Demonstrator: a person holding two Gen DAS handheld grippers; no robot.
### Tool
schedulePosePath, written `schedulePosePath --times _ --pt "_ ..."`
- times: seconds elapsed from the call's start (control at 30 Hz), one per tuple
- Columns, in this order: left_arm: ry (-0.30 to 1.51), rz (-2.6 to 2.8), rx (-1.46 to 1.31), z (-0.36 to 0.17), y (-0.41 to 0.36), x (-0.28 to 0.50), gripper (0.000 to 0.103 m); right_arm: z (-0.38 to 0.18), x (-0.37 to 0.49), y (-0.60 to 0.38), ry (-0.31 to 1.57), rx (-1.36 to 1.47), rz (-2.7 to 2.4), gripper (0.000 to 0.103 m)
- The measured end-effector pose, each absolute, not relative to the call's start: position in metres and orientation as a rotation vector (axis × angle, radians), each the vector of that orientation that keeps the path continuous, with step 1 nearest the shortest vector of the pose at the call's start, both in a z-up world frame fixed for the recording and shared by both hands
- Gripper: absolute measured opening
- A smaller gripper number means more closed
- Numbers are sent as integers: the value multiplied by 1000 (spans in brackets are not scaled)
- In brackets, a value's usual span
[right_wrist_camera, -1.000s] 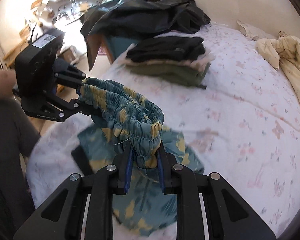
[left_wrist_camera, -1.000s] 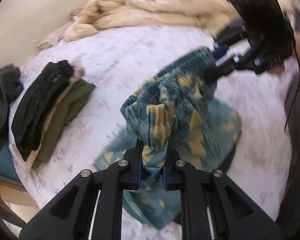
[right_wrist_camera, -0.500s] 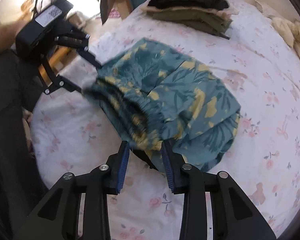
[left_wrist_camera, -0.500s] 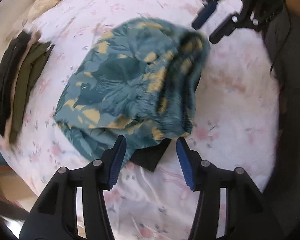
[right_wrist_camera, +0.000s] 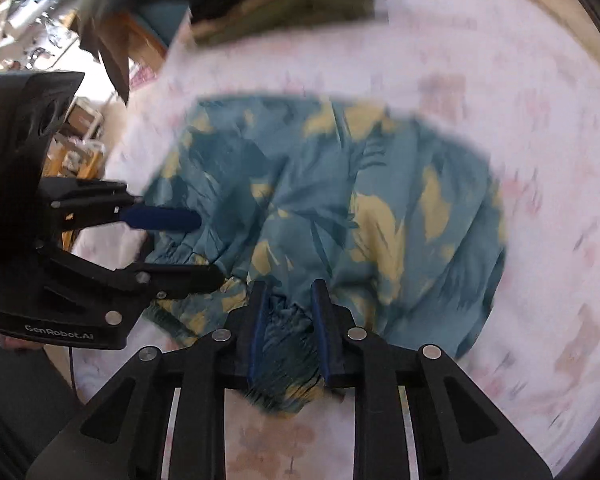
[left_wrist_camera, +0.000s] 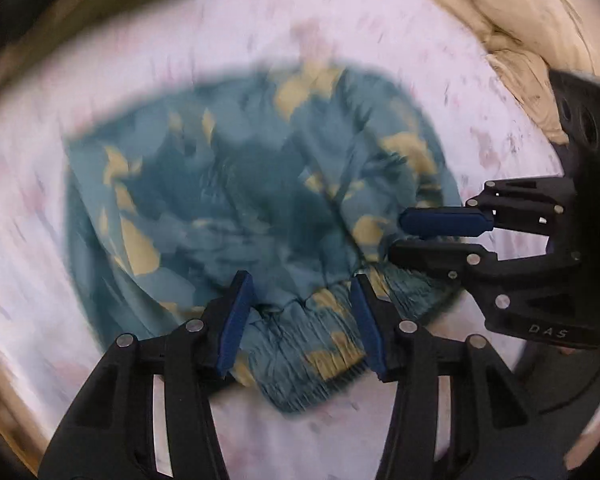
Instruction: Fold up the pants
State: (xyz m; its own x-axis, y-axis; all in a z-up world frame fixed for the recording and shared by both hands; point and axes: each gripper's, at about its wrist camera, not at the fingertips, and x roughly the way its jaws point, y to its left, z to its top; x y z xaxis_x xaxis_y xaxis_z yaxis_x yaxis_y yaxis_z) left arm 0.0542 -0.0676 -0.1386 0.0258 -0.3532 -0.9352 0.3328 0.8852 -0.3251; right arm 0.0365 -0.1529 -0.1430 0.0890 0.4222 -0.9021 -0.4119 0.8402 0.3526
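Teal pants with a yellow leaf print (left_wrist_camera: 240, 200) lie folded in a bundle on the floral bed sheet (left_wrist_camera: 340, 432); they also show in the right wrist view (right_wrist_camera: 360, 208). My left gripper (left_wrist_camera: 300, 300) is open, its blue pads on either side of the gathered elastic waistband (left_wrist_camera: 324, 344). My right gripper (right_wrist_camera: 288, 312) is open over the waistband edge (right_wrist_camera: 284, 360). Each gripper shows in the other's view, the right one (left_wrist_camera: 420, 236) and the left one (right_wrist_camera: 188, 248), both with jaws apart at the waistband side.
A cream blanket (left_wrist_camera: 520, 32) is bunched at the far right of the bed. A stack of folded dark and olive clothes (right_wrist_camera: 292, 8) lies at the bed's far edge. Past the bed's left edge is cluttered furniture (right_wrist_camera: 100, 60). Both views are motion-blurred.
A second ago both grippers held the waistband up in the air. They laid the pants down on the bed and opened. Now both hover low over the waistband.
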Motion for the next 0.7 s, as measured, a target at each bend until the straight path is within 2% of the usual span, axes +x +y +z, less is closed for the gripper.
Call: schedulePosePath --times 0.07,0.13,0.23,0.43,0.6,0.7 --pt "1512 -531 -44 -150 -65 44 48 -150 26 -152 1388 -18 625 22" --pt "1479 -541 28 -147 -71 36 48 -152 17 -149 1400 -64 630 22" --pt "1446 -549 61 -136 -78 36 48 -138 16 -152 1355 -40 649 22" --pt "1292 -462 -153 -110 -48 66 49 -107 50 -199 1173 206 502 22" --pt "1287 -348 -144 -136 -48 97 49 -140 86 -196 1228 245 452 22" --pt "1352 -324 -143 -157 -45 102 49 -155 96 -199 1267 222 429 19"
